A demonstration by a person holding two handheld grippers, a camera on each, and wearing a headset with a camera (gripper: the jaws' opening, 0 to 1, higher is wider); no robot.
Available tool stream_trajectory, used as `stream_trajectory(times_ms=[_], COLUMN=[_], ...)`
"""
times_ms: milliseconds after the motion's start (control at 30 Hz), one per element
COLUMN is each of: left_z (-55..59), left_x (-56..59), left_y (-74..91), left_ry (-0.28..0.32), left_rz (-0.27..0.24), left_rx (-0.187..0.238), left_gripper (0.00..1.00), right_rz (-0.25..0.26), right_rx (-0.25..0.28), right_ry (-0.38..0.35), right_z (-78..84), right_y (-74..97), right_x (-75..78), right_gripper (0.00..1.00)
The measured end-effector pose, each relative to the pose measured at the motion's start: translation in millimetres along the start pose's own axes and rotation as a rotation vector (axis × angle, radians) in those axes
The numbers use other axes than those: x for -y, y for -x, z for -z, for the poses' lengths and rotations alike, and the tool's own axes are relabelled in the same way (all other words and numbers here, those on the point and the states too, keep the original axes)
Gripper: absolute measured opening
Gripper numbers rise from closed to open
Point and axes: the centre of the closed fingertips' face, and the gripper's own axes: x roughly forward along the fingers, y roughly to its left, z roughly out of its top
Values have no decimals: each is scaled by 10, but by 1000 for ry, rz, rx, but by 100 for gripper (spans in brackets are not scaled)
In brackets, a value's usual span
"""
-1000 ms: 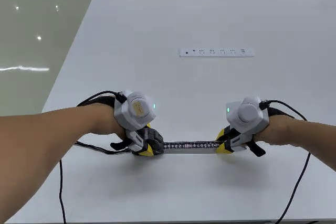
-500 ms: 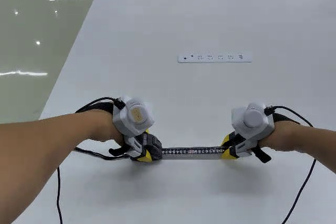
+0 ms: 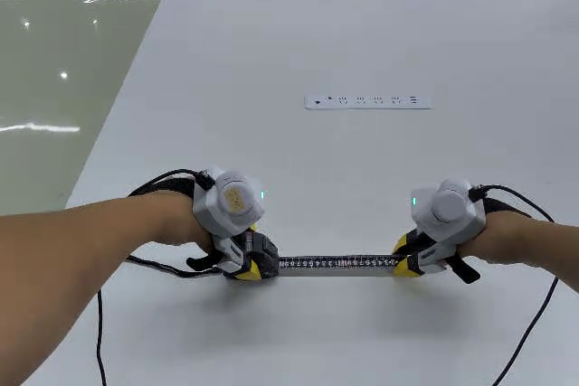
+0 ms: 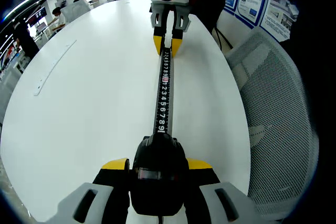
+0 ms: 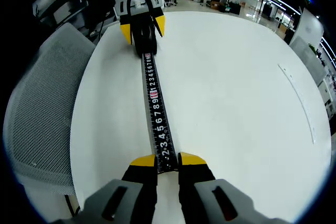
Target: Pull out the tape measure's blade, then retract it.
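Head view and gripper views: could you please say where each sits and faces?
Head view: headset, looking down at the table; both forearms, left claw, right claw show.
Left gripper view: on left claw, facing right claw along the blade; jaws grip the case.
Right gripper view: on right claw, facing left claw; jaws pinch the blade.
Both share the blade.

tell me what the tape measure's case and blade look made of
The case is black and smooth with soft highlights, so probably moulded plastic, perhaps rubber-coated. The blade is a thin flat strip, its dark face printed with white numerals. It is likely painted steel, though the look alone can't confirm metal.
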Motion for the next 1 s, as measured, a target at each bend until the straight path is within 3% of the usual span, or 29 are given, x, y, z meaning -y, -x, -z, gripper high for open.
stream_trajectory(times_ms=[1000], left_z=[6], left_x=[11], left_y=[8], left_ry=[-3], left_rz=[-5], left_rx=[-2], left_gripper=[37], right_rz=[14], right_rx=[-31], right_ry=[-18], right_z=[216], right_y=[116], right_x=[55], right_gripper=[13])
